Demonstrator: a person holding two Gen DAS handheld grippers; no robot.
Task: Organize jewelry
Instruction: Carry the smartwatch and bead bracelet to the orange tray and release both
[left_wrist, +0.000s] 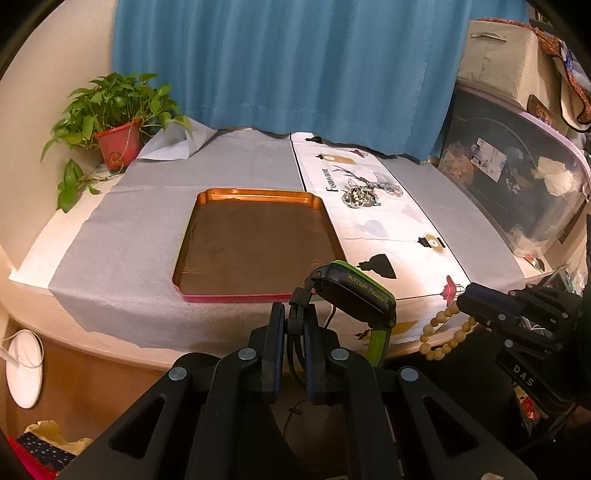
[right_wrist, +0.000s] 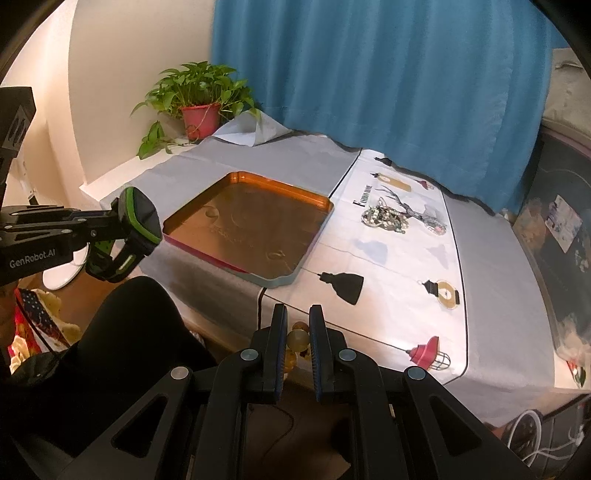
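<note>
On the near edge of the table, both tools are loaded. Left gripper (left_wrist: 294, 325) is clamped on the strap of a black-and-green watch (left_wrist: 354, 291), held just short of the orange tray (left_wrist: 192, 236). Right gripper (right_wrist: 298, 325) is clamped on a wooden bead bracelet (left_wrist: 443, 332). Tray status: nothing in it yet. A tangled jewelry pile (right_wrist: 388, 218) remains on the printed cloth (right_wrist: 399, 266) beside the tray. Judged progress: early; all placements outstanding.

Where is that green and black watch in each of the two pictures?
Left wrist view: the watch sits low, centre-right, pinched by its strap in the left tool.
Right wrist view: the watch is at the left edge, held off the table.
Shared landmark: the orange tray, beyond the watch.
</note>
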